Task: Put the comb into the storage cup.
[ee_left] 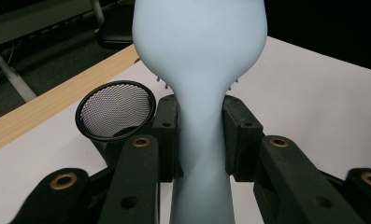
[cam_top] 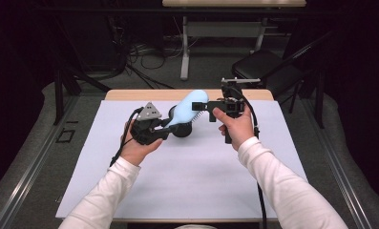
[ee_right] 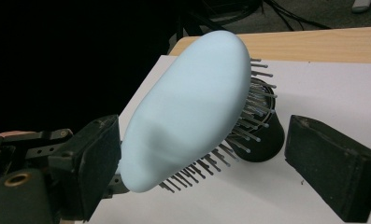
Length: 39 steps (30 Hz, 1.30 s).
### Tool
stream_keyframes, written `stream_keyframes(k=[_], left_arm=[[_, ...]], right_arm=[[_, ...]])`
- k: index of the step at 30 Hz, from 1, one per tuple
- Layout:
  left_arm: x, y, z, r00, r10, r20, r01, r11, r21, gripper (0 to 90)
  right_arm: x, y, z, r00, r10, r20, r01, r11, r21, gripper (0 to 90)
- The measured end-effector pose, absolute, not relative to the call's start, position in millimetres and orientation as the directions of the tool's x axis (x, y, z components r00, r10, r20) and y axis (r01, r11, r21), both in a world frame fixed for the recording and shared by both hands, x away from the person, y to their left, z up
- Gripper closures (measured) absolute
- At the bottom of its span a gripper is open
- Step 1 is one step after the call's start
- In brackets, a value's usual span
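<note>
Hairbrush [ee_left: 199, 60] head cut off by top edge; mesh cup [ee_right: 262, 135] mostly hidden behind brush, seemingly.

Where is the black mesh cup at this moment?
In the high view, the black mesh cup stands on the white sheet near the table's far-middle, right under the light blue hairbrush and just right of the left tongs.

**Black grippers, white sleeves**

I see both forearms in long white sleeves [cam_top: 282, 181] with ribbed cuffs. Each hand carries a matte black gripper. The left gripper [cam_top: 165, 128] has a grey three-cornered plate dotted with small holes, and its arms show brass-ringed pivots and rectangular pads [ee_left: 167, 135]. The right gripper [cam_top: 202, 106] trails a black cable [cam_top: 261, 200].
</note>
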State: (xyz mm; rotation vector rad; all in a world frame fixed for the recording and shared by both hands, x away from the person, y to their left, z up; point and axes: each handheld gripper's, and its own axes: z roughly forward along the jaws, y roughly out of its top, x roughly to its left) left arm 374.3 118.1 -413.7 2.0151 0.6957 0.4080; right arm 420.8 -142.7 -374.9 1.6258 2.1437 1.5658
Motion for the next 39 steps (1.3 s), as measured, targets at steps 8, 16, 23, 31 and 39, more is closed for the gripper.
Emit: stream_keyframes(k=[8, 16, 23, 31, 39], left_arm=[[372, 113, -415, 0.794, 0.608, 0.006, 0.3, -0.401, 0.866, 69.7], [371, 110, -415, 0.796, 0.605, 0.006, 0.297, -0.4, 0.867, 69.7], [370, 108, -415, 0.802, 0.597, 0.006, 0.29, -0.399, 0.87, 69.8], [370, 105, -417, 0.811, 0.585, 0.008, 0.286, -0.408, 0.867, 69.7], [371, 104, -419, 0.815, 0.58, 0.005, 0.291, -0.417, 0.861, 69.7]], right_arm=[[422, -141, -378, -0.453, 0.723, 0.522, 0.712, -0.059, 0.7, 10.9], [424, -139, -381, -0.451, 0.706, 0.546, 0.72, -0.074, 0.69, 13.2], [427, -140, -385, -0.436, 0.693, 0.574, 0.731, -0.1, 0.675, 14.1], [428, -140, -388, -0.433, 0.675, 0.598, 0.745, -0.107, 0.659, 14.7], [429, -141, -392, -0.424, 0.674, 0.605, 0.749, -0.115, 0.653, 17.4]])
